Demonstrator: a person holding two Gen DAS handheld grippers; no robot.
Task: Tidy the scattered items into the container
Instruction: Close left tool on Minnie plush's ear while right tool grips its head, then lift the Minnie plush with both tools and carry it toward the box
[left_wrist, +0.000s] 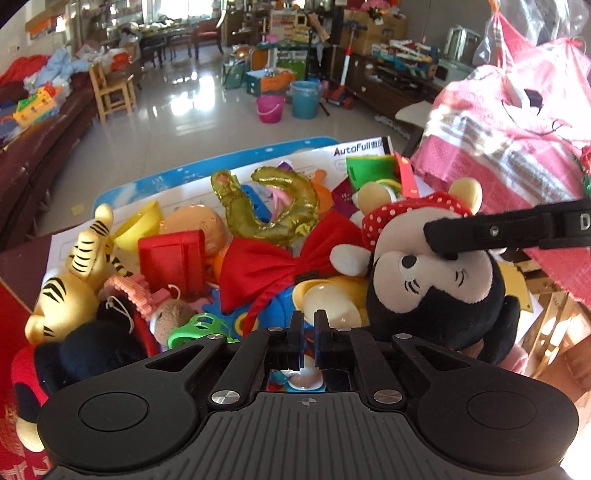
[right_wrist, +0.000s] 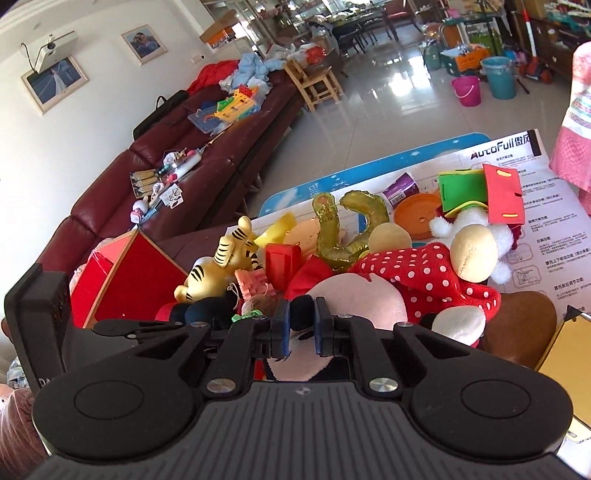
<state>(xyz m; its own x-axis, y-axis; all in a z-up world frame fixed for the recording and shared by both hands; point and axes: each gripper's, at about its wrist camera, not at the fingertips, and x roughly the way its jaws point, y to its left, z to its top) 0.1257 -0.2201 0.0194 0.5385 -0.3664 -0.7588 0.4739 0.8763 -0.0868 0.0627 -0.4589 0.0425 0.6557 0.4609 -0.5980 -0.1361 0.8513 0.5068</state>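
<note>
Cluttered living room, glossy tile floor (left_wrist: 177, 122). Toy pile on printed sheet (right_wrist: 546, 221). Mouse plush (left_wrist: 436, 280) sits at pile's right; right gripper (right_wrist: 302, 319) clamped on its black ear. Left gripper (left_wrist: 308, 325) jaws slightly apart, empty, above pile near red bow (left_wrist: 266, 266).

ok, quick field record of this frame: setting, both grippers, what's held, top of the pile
setting: toy pile on a printed sheet, living room behind
right gripper: shut on the mouse plush, pinching its black ear
left gripper: open, nothing between the pads
mouse plush: lying on the pile, red polka-dot bow
nearby: tiger plush, red bow, yellow-green balloon
</note>
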